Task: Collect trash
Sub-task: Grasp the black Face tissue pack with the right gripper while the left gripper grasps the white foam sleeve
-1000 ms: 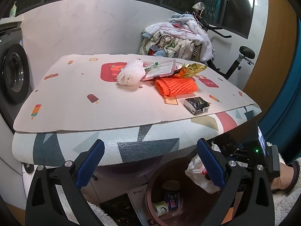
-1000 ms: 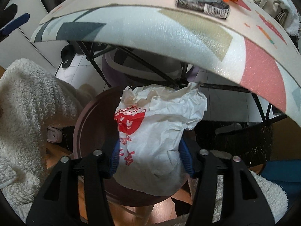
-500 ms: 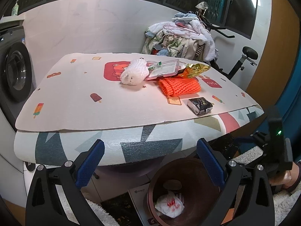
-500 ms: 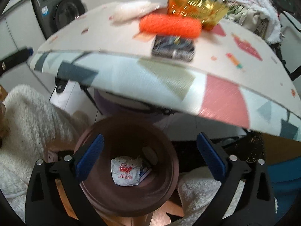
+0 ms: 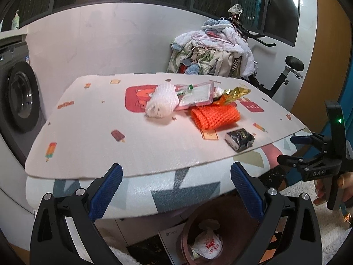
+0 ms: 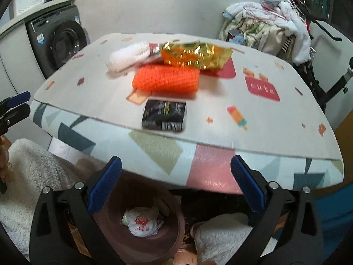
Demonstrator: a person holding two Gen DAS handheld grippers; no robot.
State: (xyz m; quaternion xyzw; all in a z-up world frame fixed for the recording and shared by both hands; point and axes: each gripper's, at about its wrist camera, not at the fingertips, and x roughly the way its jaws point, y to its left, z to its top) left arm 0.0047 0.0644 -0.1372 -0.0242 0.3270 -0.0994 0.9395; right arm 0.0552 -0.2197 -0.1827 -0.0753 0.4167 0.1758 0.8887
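While both jaws gape empty, the crumpled white plastic bag [image 6: 142, 222] lies in the round brown bin [image 6: 172, 240] at six o'clock below the right gripper [image 6: 176, 184]; left gripper [image 5: 176, 190] likewise.

Bin [image 6: 174, 225] below fingers: near rim cut by frame edge, far rim hidden under table [image 6: 154, 152]. White bag [image 6: 141, 220] inside, red print too small to read; items under it unclear. Black packet [image 6: 164, 116] ahead of fingers: motion-blurred, label illegible. R gripper [image 5: 308, 148] partly cut at frame edge in L view.
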